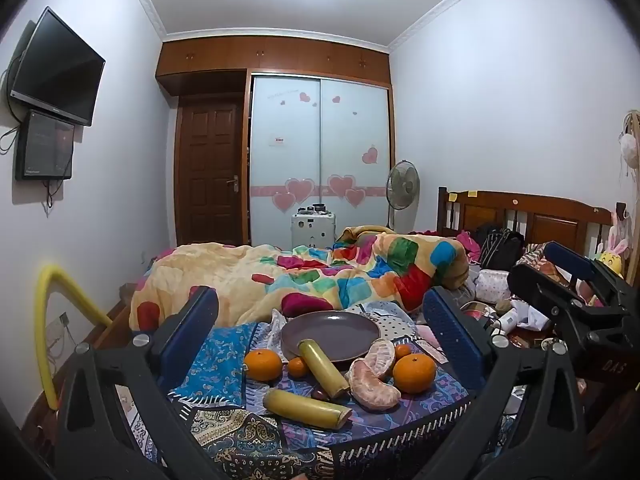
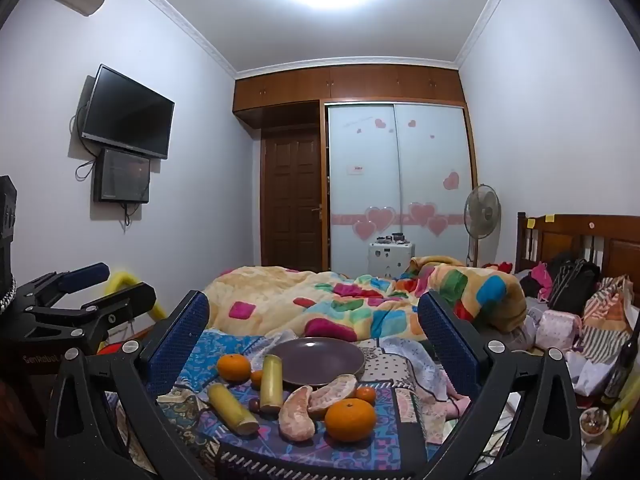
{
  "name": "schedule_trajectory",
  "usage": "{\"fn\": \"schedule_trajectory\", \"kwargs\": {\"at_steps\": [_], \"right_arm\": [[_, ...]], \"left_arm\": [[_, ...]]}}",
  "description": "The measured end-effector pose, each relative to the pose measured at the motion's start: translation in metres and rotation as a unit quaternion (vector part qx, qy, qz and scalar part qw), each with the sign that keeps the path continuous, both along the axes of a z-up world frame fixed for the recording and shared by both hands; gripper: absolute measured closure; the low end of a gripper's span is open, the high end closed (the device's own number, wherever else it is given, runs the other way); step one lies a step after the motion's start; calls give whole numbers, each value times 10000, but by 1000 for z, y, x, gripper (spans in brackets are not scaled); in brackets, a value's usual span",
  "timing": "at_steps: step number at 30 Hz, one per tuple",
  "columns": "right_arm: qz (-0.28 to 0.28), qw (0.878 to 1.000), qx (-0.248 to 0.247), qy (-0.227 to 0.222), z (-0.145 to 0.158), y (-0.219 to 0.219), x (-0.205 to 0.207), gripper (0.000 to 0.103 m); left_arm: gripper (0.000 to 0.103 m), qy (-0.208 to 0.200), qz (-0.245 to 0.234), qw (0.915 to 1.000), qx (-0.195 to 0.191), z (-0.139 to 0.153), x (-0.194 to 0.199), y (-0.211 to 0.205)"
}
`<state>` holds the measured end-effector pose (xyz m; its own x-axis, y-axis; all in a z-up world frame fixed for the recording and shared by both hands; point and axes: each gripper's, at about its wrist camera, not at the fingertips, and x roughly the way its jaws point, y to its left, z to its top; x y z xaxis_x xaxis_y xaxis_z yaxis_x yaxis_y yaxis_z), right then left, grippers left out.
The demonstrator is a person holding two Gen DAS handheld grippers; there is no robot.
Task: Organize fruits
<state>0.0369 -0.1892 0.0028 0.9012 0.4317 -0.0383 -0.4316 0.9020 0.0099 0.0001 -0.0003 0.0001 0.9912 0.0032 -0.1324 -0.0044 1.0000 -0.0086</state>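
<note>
I hold my left tool [image 1: 320, 312] and right tool [image 2: 314, 314] level above the patterned cloth [image 1: 224, 344], both released and gripping nothing. Past their fingers, the purple plate [image 1: 340, 330] lies bare; just in front of it sit two sugarcane pieces [image 1: 322, 368], pomelo segments [image 1: 372, 380] and oranges [image 1: 414, 373]. The quilt [image 1: 320, 276] bunches behind the plate.

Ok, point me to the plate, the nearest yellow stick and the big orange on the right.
plate [image 2: 320, 360]: right wrist view, bare centre.
nearest yellow stick [image 2: 230, 406]: right wrist view, mid-length.
big orange [image 2: 351, 419]: right wrist view, front face.
</note>
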Motion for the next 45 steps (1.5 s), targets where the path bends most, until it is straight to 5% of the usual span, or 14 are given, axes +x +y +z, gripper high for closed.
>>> {"fn": "schedule_trajectory", "kwargs": {"at_steps": [45], "right_arm": [[75, 9999, 121, 20, -1, 2, 1, 0]], "left_arm": [[0, -38, 53, 10000, -3, -6, 7, 3]]}}
